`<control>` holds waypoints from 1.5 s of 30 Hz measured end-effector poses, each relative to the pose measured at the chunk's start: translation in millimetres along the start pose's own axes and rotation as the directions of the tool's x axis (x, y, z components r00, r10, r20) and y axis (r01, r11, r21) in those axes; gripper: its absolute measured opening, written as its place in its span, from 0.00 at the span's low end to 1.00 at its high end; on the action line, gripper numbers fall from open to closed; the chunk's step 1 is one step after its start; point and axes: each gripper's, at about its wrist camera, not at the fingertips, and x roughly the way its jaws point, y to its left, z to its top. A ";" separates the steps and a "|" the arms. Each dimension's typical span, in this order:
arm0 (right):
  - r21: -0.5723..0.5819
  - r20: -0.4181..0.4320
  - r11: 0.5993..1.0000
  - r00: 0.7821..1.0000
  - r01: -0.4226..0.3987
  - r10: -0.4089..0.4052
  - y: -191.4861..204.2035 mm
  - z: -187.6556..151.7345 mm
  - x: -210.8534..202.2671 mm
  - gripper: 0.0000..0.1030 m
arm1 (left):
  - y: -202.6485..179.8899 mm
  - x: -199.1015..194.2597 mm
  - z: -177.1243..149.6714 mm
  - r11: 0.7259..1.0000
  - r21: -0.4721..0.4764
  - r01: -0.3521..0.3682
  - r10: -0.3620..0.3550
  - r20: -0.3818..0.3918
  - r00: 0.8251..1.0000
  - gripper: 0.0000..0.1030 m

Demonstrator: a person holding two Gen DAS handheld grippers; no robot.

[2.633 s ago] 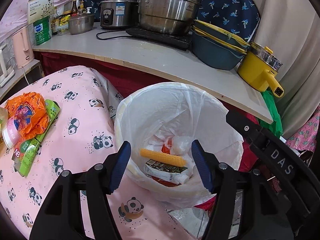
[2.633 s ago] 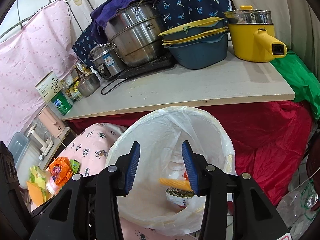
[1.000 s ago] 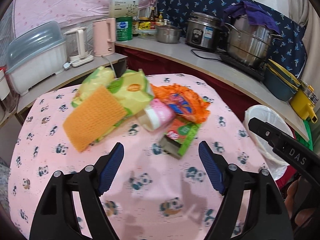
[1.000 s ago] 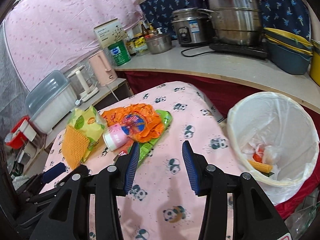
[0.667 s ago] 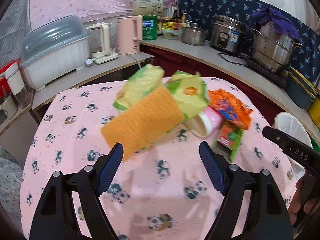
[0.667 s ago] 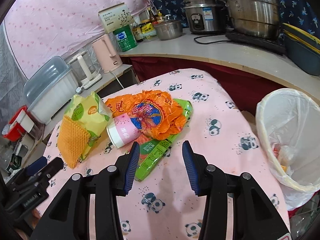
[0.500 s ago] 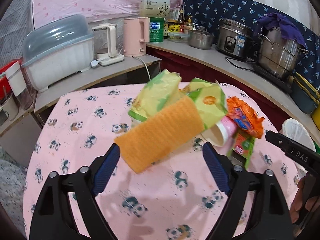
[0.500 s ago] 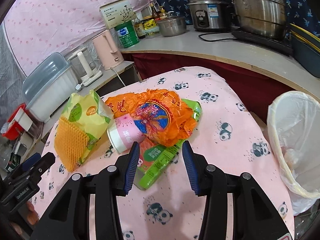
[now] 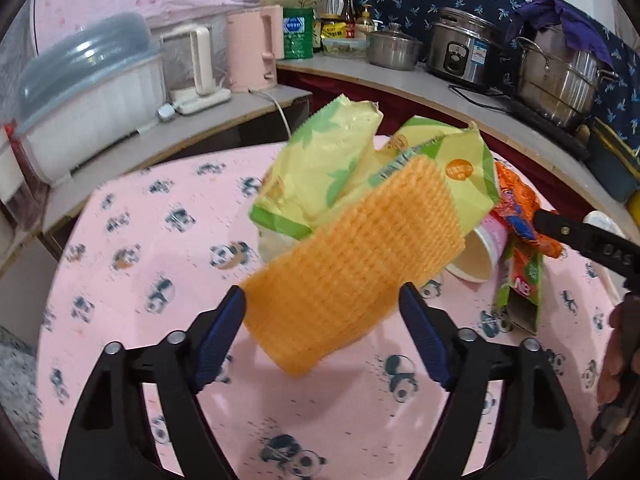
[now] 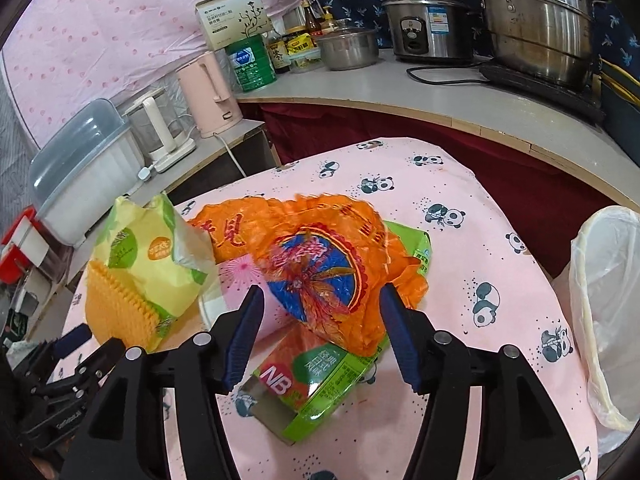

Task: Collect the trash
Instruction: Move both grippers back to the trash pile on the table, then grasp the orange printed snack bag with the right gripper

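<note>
Trash lies on a pink panda tablecloth (image 9: 132, 264). A yellow-green snack bag (image 9: 340, 164) with an orange ribbed sheet (image 9: 352, 264) sits in front of my open left gripper (image 9: 322, 328), whose fingers flank the sheet's near end. In the right wrist view an orange wrapper (image 10: 316, 264) lies over a pink paper cup (image 10: 236, 284) and a green NB carton (image 10: 316, 380). My open right gripper (image 10: 320, 332) straddles the wrapper's near edge. The snack bag (image 10: 148, 260) is to its left. The white-lined trash bin (image 10: 604, 312) stands at the right.
A counter behind holds a pink kettle (image 10: 208, 92), green tin (image 10: 250, 64), rice cooker (image 10: 428, 20) and large steel pot (image 10: 540, 20). A covered plastic container (image 9: 84, 96) and small blender (image 9: 196, 68) stand on a lower shelf at the left. The table edge drops off at the right.
Both grippers swung from over the trash bin to the table, then moved in close to the trash pile. The left now flanks the orange sheet, the right the orange wrapper.
</note>
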 end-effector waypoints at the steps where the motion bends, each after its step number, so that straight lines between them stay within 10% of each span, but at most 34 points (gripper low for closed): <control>1: -0.001 -0.001 1.000 1.000 0.009 -0.009 -0.3 -0.2 2.7 0.57 | -0.8 1.7 -1.4 1.000 -0.006 0.006 -0.006 -0.011 1.000 0.62; 5: 0.001 -0.030 1.000 0.999 0.026 -0.026 -2.6 -5.0 11.6 0.54 | -8.4 6.2 -8.7 0.998 -0.036 0.044 -0.046 -0.067 0.997 0.29; 9: 0.019 -0.039 0.999 0.999 0.031 -0.030 -8.9 -11.7 10.1 0.31 | -21.3 3.1 -18.2 0.994 -0.069 0.090 -0.096 -0.090 0.991 0.06; 12: 0.027 -0.054 0.999 0.998 0.036 -0.034 -16.3 -15.6 5.4 0.07 | -37.2 -3.7 -25.4 0.994 -0.052 0.099 -0.103 -0.081 0.991 0.03; 18: 0.115 -0.063 0.993 0.998 0.006 0.001 -39.6 -24.3 -9.1 0.05 | -42.4 -20.7 -25.9 0.988 -0.090 0.122 -0.127 -0.062 0.990 0.07; 19: 0.125 -0.062 0.992 0.998 -0.002 0.010 -41.4 -24.6 -11.8 0.07 | -35.9 -22.5 -23.3 0.989 -0.110 0.102 -0.109 -0.060 0.992 0.13; 21: 0.135 -0.049 0.991 0.999 -0.012 0.018 -42.4 -23.4 -18.2 0.16 | -22.7 -23.8 -18.1 0.988 -0.139 0.070 -0.079 -0.060 0.995 0.58; 25: 0.123 -0.006 0.992 1.000 0.005 -0.004 -41.1 -20.3 -27.7 0.58 | 5.0 -23.8 -9.7 0.984 -0.174 0.037 -0.043 -0.026 0.999 0.62; 35: 0.170 -0.095 0.985 0.995 -0.003 0.019 -53.0 -29.4 0.3 0.57 | 27.1 14.1 -4.5 0.995 -0.096 0.014 -0.019 -0.054 0.998 0.62; 37: 0.165 -0.114 0.986 0.993 0.001 0.018 -53.7 -31.6 4.7 0.35 | 26.4 23.1 -6.4 0.996 -0.091 0.022 -0.029 -0.073 0.997 0.59; 42: 0.167 -0.134 0.986 0.991 -0.007 0.030 -52.3 -34.4 6.0 0.17 | 14.9 24.7 -11.4 0.994 -0.076 0.079 -0.087 -0.101 0.991 0.14; 45: 0.153 -0.122 0.988 0.992 -0.014 0.033 -48.6 -34.3 -1.5 0.14 | 1.9 16.8 -12.6 0.992 -0.059 0.107 -0.113 -0.099 0.989 0.09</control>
